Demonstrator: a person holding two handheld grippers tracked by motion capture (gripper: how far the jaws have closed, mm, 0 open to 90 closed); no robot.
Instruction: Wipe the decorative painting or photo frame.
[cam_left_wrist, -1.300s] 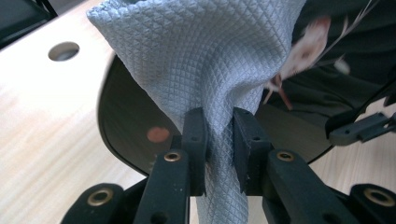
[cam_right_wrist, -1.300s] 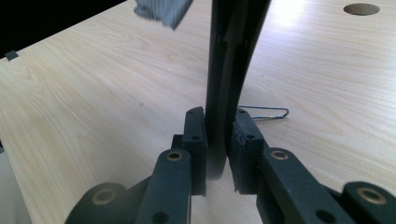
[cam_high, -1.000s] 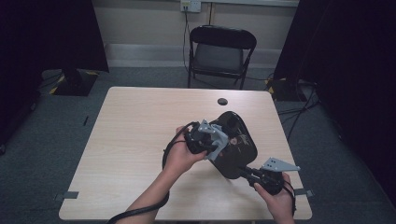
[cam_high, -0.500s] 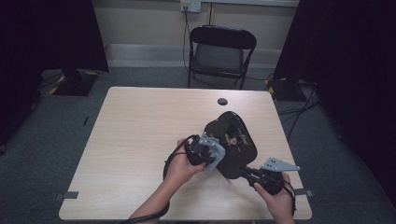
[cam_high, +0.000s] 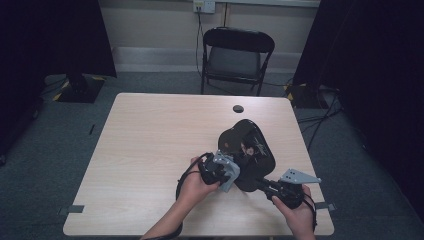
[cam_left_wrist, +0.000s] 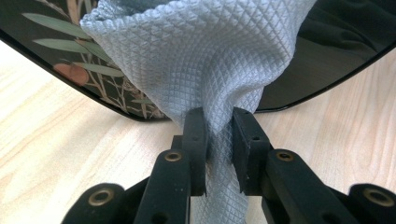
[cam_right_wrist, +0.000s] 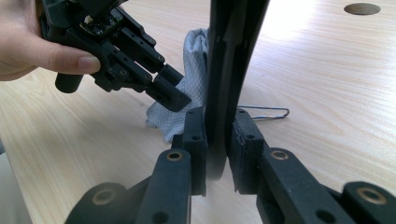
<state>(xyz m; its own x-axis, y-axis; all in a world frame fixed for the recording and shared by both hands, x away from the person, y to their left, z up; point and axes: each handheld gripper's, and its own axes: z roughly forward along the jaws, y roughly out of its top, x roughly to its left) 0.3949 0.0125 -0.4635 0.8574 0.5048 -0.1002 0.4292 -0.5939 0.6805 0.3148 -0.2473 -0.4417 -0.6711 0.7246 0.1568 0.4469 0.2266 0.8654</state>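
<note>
The left gripper (cam_left_wrist: 218, 135) has its jaws pinched tight on a bunched grey cloth (cam_left_wrist: 205, 56), which is pressed against the black tray (cam_left_wrist: 60, 42) with a leaf pattern. The right gripper (cam_right_wrist: 218, 135) has its jaws clamped on the near edge of that tray (cam_right_wrist: 231, 60), holding it up on edge above the table (cam_right_wrist: 327, 70). From above, the tray (cam_high: 250, 145) sits toward the near right of the table, the left gripper (cam_high: 220, 170) at its left side, the right gripper (cam_high: 280, 190) just near of it
</note>
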